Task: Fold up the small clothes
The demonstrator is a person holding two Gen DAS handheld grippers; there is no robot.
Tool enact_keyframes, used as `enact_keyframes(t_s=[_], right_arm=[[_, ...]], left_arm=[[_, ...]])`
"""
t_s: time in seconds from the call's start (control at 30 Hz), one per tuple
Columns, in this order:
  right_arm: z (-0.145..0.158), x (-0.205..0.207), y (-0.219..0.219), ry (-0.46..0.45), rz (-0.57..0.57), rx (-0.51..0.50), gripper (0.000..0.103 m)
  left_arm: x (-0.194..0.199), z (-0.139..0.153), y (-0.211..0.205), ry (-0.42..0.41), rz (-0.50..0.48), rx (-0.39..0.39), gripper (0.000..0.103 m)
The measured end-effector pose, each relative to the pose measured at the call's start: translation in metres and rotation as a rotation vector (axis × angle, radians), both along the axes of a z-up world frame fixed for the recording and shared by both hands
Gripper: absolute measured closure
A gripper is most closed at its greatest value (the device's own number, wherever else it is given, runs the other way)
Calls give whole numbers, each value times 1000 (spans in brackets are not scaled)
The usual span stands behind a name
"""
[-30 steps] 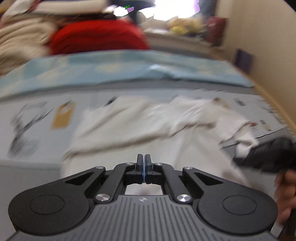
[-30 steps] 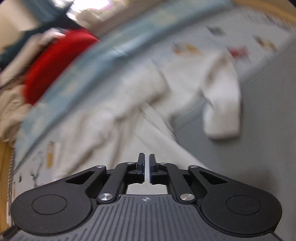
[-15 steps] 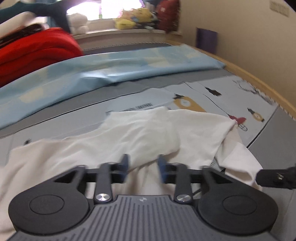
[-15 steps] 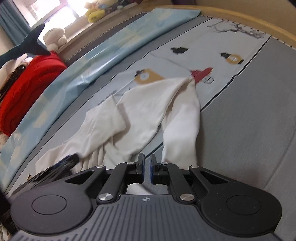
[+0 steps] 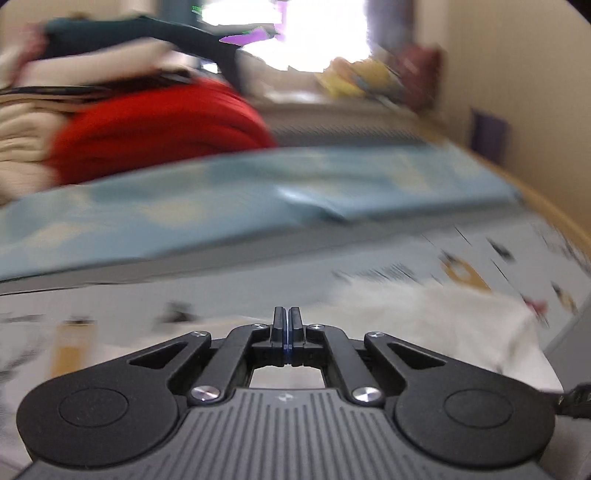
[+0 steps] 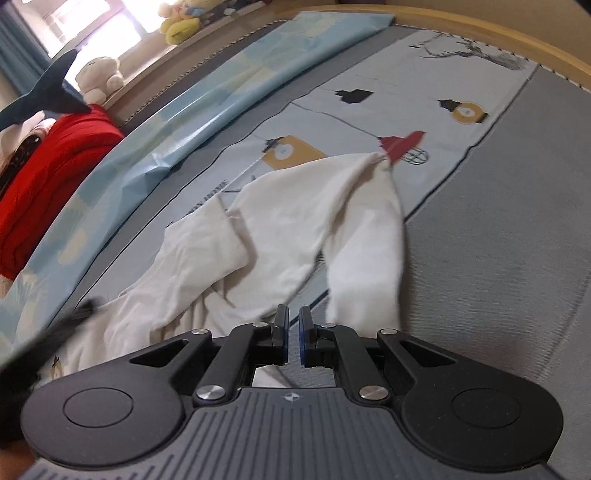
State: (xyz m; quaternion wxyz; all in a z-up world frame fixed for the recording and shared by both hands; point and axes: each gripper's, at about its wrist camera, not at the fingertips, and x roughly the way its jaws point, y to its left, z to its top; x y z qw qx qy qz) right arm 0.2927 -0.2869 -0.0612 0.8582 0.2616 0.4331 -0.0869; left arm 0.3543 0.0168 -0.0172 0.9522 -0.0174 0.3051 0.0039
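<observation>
A small white garment lies crumpled on the printed sheet, with one sleeve-like part trailing toward my right gripper. My right gripper hovers just above its near edge, jaws nearly together with a thin gap and nothing between them. In the blurred left wrist view the same white garment lies to the right. My left gripper is shut with nothing seen between its fingers, pointing left of the garment. A dark blur at the left of the right wrist view is the left gripper.
A printed light-blue sheet covers the grey bed. A folded blue cover runs along the back, with a red blanket pile and soft toys beyond. A wooden rim bounds the far side.
My left gripper has shut from open and swung left, so the garment now sits to its right. The right gripper has barely moved and stays nearly closed.
</observation>
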Motion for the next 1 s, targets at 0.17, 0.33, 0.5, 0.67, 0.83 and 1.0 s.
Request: enact_keyframes(t_s=[0.17, 0.33, 0.5, 0.67, 0.83, 1.0], right_arm=[[-9, 4, 19, 34, 10, 16, 97], [-11, 0, 36, 34, 4, 28, 97], [-11, -1, 30, 32, -32, 24, 97], [-9, 3, 21, 24, -33, 11, 97], [-10, 8, 19, 30, -28, 14, 97], [-10, 10, 31, 21, -1, 1, 97]], left_arm=[[-23, -4, 29, 27, -136, -30, 103], [-1, -47, -24, 44, -309, -9, 98], [32, -89, -80, 63, -400, 35, 52], [47, -126, -119, 69, -416, 202, 63], [43, -100, -76, 32, -285, 141, 91], [1, -43, 39, -39, -3, 23, 91]])
